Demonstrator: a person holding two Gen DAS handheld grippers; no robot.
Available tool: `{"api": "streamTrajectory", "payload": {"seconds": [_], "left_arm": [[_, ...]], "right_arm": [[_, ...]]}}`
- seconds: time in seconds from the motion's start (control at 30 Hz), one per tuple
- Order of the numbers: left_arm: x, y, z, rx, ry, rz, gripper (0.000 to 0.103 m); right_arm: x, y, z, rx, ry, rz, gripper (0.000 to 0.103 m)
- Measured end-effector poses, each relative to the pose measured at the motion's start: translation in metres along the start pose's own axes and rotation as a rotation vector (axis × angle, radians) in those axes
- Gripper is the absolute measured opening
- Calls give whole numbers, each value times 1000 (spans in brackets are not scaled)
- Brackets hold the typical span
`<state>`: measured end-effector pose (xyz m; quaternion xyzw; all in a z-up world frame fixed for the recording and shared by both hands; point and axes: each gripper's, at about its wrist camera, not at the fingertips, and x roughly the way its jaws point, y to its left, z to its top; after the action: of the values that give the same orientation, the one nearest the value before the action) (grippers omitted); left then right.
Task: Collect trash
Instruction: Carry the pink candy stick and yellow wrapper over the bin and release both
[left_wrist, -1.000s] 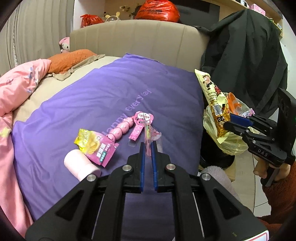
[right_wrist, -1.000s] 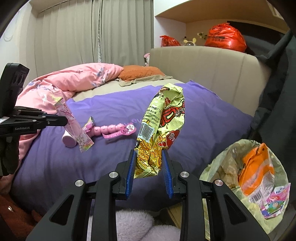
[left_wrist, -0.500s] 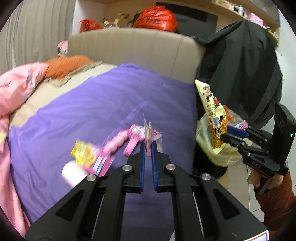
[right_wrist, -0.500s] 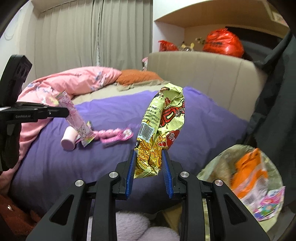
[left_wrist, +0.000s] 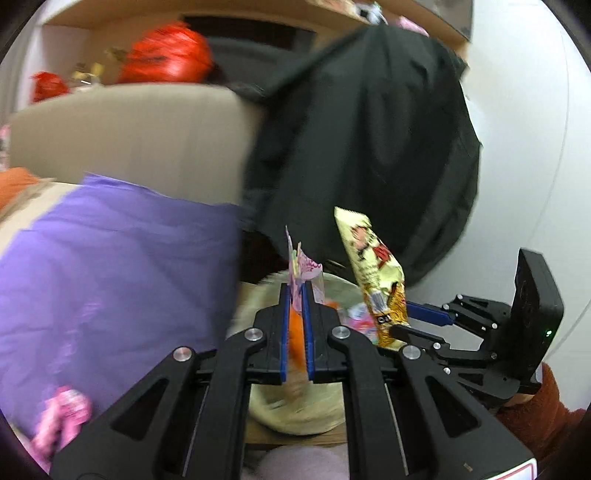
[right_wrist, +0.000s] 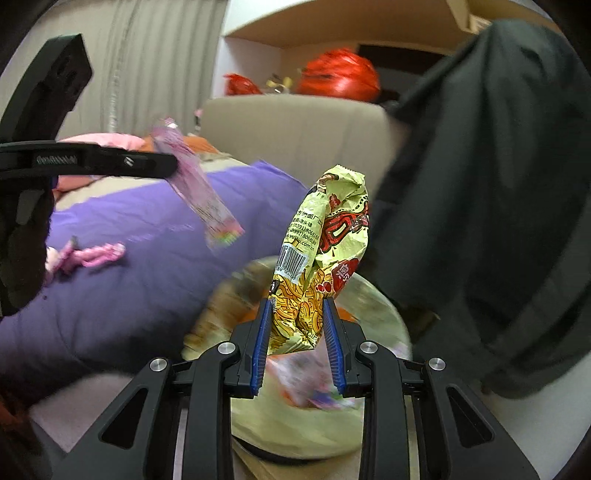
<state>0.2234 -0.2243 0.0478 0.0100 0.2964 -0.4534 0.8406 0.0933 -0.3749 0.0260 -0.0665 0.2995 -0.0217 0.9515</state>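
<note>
My left gripper (left_wrist: 295, 291) is shut on a thin pink candy wrapper (left_wrist: 303, 266) that sticks up between its blue pads. In the right wrist view the same pink wrapper (right_wrist: 201, 192) hangs from the left gripper (right_wrist: 173, 164) over the bed's edge. My right gripper (right_wrist: 297, 306) is shut on a crumpled yellow noodle packet (right_wrist: 325, 251), held upright; it also shows as the yellow packet (left_wrist: 373, 273) in the right gripper (left_wrist: 400, 317). Both wrappers hang above a bin lined with a pale yellow bag (right_wrist: 376, 306), (left_wrist: 295, 410) that holds orange and pink wrappers.
A purple blanket (left_wrist: 110, 273) covers the bed at left, with pink items (right_wrist: 92, 254) lying on it. A black coat (left_wrist: 369, 147) hangs behind the bin. A beige headboard (right_wrist: 295, 133) carries red bags (right_wrist: 340, 79). A hand in a rust sleeve (left_wrist: 535, 410) holds the right gripper.
Both grippers swung right from over the bed to above the lined bin, each keeping its wrapper. The bed litter slid to the left edge of both views.
</note>
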Motion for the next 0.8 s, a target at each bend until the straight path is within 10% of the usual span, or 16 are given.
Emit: {"api": "streamTrajectory", "payload": {"seconds": [0.37, 0.8], "left_arm": [[144, -16, -14, 101, 264, 50, 6], [137, -1, -28, 75, 349, 65, 6]], "right_arm": [[44, -51, -31, 98, 120, 19, 27], [84, -26, -39, 67, 185, 76, 27]]}}
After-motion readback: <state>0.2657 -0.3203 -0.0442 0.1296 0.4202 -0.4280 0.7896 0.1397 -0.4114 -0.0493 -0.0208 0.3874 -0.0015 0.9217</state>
